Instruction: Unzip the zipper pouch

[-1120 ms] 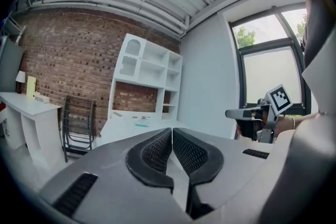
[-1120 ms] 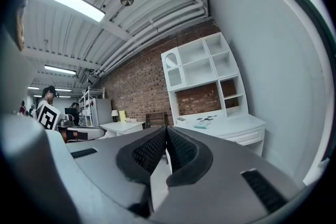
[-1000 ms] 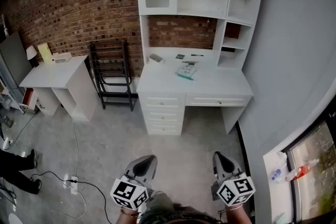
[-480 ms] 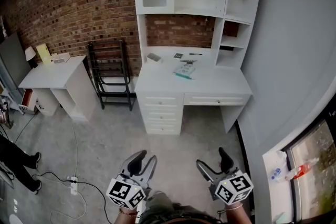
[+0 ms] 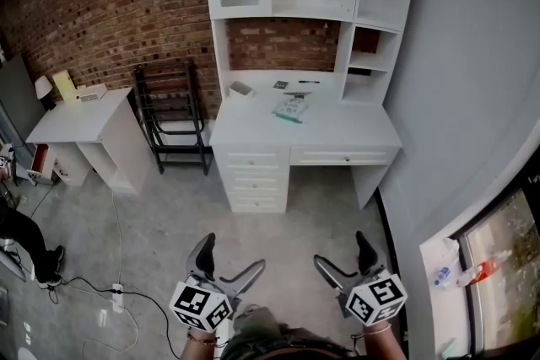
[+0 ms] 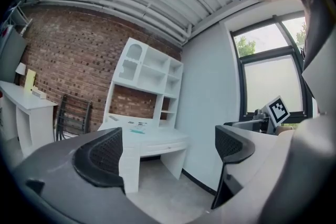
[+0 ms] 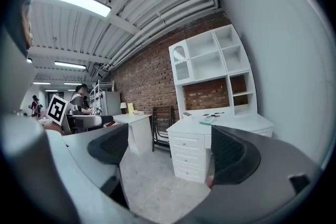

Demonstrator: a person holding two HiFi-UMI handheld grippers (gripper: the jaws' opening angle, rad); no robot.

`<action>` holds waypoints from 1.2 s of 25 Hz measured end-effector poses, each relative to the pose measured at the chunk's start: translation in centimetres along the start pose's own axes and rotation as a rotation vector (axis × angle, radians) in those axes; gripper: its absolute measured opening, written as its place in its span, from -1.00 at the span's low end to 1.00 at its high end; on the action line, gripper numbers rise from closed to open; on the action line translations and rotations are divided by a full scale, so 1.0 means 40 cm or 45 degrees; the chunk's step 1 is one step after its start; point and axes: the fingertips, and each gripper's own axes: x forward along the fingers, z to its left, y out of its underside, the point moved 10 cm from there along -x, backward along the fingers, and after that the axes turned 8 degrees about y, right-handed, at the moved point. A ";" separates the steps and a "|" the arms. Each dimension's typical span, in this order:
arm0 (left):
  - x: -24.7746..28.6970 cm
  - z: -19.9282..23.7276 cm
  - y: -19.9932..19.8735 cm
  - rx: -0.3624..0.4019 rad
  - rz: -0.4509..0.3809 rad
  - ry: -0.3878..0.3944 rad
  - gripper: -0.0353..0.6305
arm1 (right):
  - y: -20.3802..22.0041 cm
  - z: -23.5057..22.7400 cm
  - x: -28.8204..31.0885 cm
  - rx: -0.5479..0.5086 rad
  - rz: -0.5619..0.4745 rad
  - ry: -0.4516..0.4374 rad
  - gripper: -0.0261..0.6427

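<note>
So, here goes:
Left gripper (image 5: 232,253): fingers (image 6: 100,157) swinging apart, nothing between them.
Right gripper (image 5: 342,250): same deal, fingers opening, empty.
Floor (image 5: 169,215): grey, right under both grippers.
Zipper pouch (image 5: 291,108): flat on the white counter (image 5: 354,131), well apart from both grippers.
Brick wall (image 5: 110,4): behind the counter.

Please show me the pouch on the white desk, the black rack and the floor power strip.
pouch (image 5: 291,108), head view, its pale middle
black rack (image 5: 172,120), head view, its middle shelf
power strip (image 5: 116,292), head view, its white body
</note>
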 end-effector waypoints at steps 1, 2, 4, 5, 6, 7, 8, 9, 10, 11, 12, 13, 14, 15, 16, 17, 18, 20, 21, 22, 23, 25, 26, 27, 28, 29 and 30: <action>0.011 -0.003 0.003 0.000 0.007 0.015 0.68 | 0.000 -0.010 0.001 0.003 -0.001 0.007 0.48; 0.022 -0.006 0.006 0.003 0.015 0.033 0.72 | 0.002 -0.020 0.003 0.007 -0.001 0.014 0.48; 0.041 -0.010 0.010 0.015 0.030 0.069 0.78 | 0.003 -0.035 0.010 0.015 0.004 0.025 0.48; 0.049 -0.011 0.009 0.023 0.032 0.082 0.79 | 0.002 -0.040 0.015 0.016 0.007 0.028 0.48; 0.055 -0.009 0.006 0.030 0.028 0.088 0.80 | -0.002 -0.044 0.020 0.015 0.008 0.031 0.48; 0.059 -0.006 0.001 0.035 0.019 0.086 0.80 | -0.006 -0.046 0.025 0.013 0.008 0.033 0.48; 0.063 -0.001 -0.003 0.037 0.007 0.080 0.80 | -0.010 -0.049 0.031 0.011 0.008 0.037 0.48; 0.066 0.005 -0.007 0.038 -0.003 0.075 0.79 | -0.010 -0.052 0.037 0.008 0.011 0.042 0.48; 0.070 0.011 -0.008 0.040 -0.004 0.075 0.79 | -0.009 -0.055 0.045 0.006 0.015 0.047 0.48; 0.077 0.019 -0.006 0.048 0.005 0.085 0.79 | -0.005 -0.060 0.055 0.000 0.021 0.050 0.48; 0.088 0.027 -0.001 0.061 0.020 0.103 0.79 | 0.001 -0.066 0.067 -0.008 0.029 0.051 0.48; 0.101 0.035 0.005 0.073 0.034 0.126 0.78 | 0.009 -0.073 0.080 -0.020 0.038 0.053 0.48; 0.116 0.045 0.013 0.075 0.043 0.144 0.78 | 0.015 -0.081 0.093 -0.032 0.046 0.056 0.48; 0.133 0.056 0.019 0.066 0.044 0.152 0.78 | 0.021 -0.090 0.107 -0.043 0.051 0.060 0.48; 0.151 0.069 0.022 0.050 0.041 0.151 0.78 | 0.023 -0.099 0.122 -0.048 0.053 0.062 0.48; 0.171 0.084 0.023 0.034 0.034 0.145 0.78 | 0.024 -0.110 0.138 -0.048 0.051 0.065 0.48; 0.193 0.099 0.021 0.025 0.028 0.141 0.78 | 0.023 -0.121 0.157 -0.045 0.045 0.067 0.48; 0.246 0.133 0.014 0.032 0.028 0.148 0.78 | 0.016 -0.145 0.204 -0.044 0.017 0.072 0.48; 0.278 0.154 0.009 0.045 0.032 0.161 0.78 | 0.010 -0.157 0.234 -0.051 0.002 0.069 0.48; 0.310 0.178 0.006 0.056 0.038 0.177 0.78 | 0.006 -0.167 0.267 -0.063 -0.007 0.063 0.48; 0.341 0.202 0.004 0.056 0.042 0.189 0.78 | 0.002 -0.177 0.300 -0.077 -0.006 0.057 0.48; 0.399 0.256 -0.003 0.039 0.039 0.200 0.78 | -0.007 -0.197 0.369 -0.109 0.005 0.047 0.48; 0.429 0.287 -0.015 0.035 0.034 0.200 0.78 | -0.020 -0.207 0.408 -0.122 0.008 0.043 0.48; 0.460 0.322 -0.032 0.035 0.032 0.200 0.78 | -0.037 -0.216 0.449 -0.132 0.011 0.044 0.48; 0.492 0.356 -0.051 0.034 0.036 0.201 0.78 | -0.055 -0.227 0.490 -0.144 0.018 0.052 0.48; 0.525 0.388 -0.068 0.032 0.041 0.205 0.78 | -0.072 -0.240 0.529 -0.159 0.029 0.071 0.48; 0.560 0.418 -0.081 0.030 0.046 0.212 0.78 | -0.086 -0.257 0.568 -0.173 0.039 0.094 0.47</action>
